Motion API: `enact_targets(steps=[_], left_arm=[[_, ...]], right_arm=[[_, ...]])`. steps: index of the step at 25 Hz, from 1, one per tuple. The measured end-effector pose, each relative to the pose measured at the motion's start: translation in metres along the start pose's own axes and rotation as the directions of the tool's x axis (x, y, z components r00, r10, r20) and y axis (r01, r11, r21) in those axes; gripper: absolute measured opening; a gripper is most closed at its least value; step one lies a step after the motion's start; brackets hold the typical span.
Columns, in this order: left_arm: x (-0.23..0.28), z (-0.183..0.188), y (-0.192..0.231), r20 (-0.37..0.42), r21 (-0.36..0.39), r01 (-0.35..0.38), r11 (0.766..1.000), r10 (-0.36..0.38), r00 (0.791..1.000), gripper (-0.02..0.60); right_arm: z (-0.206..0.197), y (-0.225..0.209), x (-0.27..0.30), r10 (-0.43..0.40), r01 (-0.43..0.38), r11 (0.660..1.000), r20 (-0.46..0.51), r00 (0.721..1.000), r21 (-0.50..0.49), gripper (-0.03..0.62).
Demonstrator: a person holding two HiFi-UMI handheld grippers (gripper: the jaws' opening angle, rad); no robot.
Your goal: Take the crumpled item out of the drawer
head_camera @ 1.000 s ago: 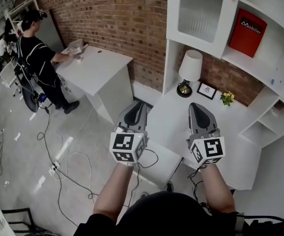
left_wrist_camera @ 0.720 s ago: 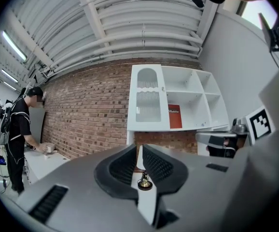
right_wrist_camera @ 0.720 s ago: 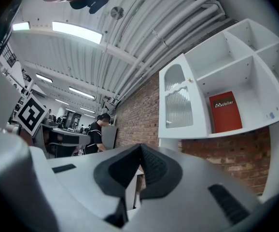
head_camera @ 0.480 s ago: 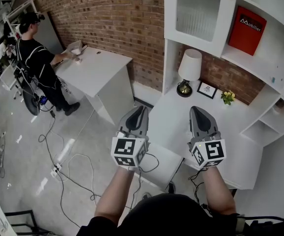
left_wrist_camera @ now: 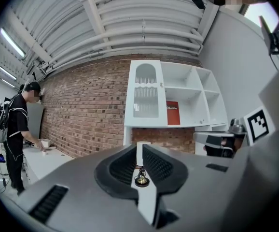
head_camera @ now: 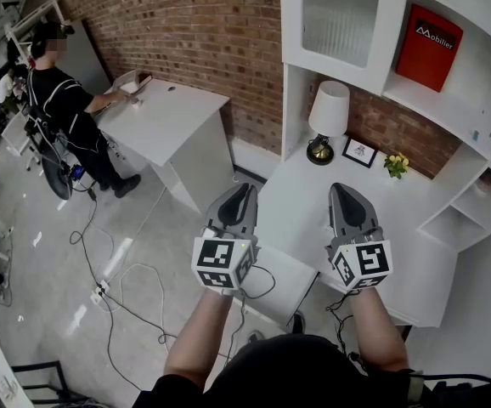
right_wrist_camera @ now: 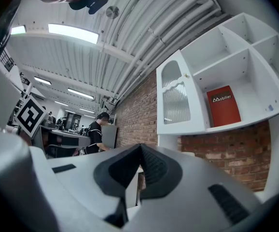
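No crumpled item and no open drawer show in any view. In the head view my left gripper (head_camera: pixel 239 194) and my right gripper (head_camera: pixel 346 192) are held side by side above the front of a white desk (head_camera: pixel 292 215). Both are shut with nothing between the jaws. In the left gripper view the left gripper (left_wrist_camera: pixel 139 148) points toward the lamp (left_wrist_camera: pixel 140 151) on the desk, seen through a thin slit between the pads. The right gripper (right_wrist_camera: pixel 139 150) faces the white shelf unit (right_wrist_camera: pixel 212 76) and brick wall.
On the desk stand a white lamp (head_camera: pixel 328 116), a small picture frame (head_camera: pixel 359 152) and a yellow flower pot (head_camera: pixel 396 166). Shelves above hold a red box (head_camera: pixel 429 46). A person (head_camera: pixel 63 104) works at a second white table (head_camera: pixel 169 121). Cables (head_camera: pixel 118 291) lie on the floor.
Both grippers have stayed almost where they were, shut throughout. The head view has shifted slightly.
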State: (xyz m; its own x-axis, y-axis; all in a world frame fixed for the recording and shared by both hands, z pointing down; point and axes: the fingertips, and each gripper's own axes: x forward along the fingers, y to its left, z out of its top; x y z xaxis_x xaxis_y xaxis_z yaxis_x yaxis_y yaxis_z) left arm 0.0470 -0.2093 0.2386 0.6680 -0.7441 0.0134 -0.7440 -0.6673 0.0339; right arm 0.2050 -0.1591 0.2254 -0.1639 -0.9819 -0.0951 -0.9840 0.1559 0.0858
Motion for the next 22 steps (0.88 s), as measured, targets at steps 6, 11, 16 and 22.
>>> enact_targets(steps=[6,11,16,22], left_arm=[[0.001,0.000,-0.008,0.004,-0.001,-0.003,1.000,0.003,1.000,0.040],[0.003,-0.003,-0.013,-0.002,0.003,-0.008,1.000,0.008,1.000,0.040],[0.004,-0.007,-0.018,-0.012,0.005,-0.012,1.000,0.012,1.000,0.040],[0.014,-0.014,-0.023,-0.024,0.002,-0.015,1.000,0.015,1.000,0.040]], right_arm=[[0.001,-0.005,-0.004,0.004,-0.004,1.000,0.003,1.000,0.007,0.000],[-0.005,-0.009,-0.006,0.009,-0.009,1.000,-0.004,1.000,0.016,0.000],[-0.011,-0.013,-0.008,0.012,-0.012,1.000,-0.010,1.000,0.026,0.000],[-0.017,-0.025,-0.009,0.013,-0.013,0.999,-0.013,1.000,0.033,0.000]])
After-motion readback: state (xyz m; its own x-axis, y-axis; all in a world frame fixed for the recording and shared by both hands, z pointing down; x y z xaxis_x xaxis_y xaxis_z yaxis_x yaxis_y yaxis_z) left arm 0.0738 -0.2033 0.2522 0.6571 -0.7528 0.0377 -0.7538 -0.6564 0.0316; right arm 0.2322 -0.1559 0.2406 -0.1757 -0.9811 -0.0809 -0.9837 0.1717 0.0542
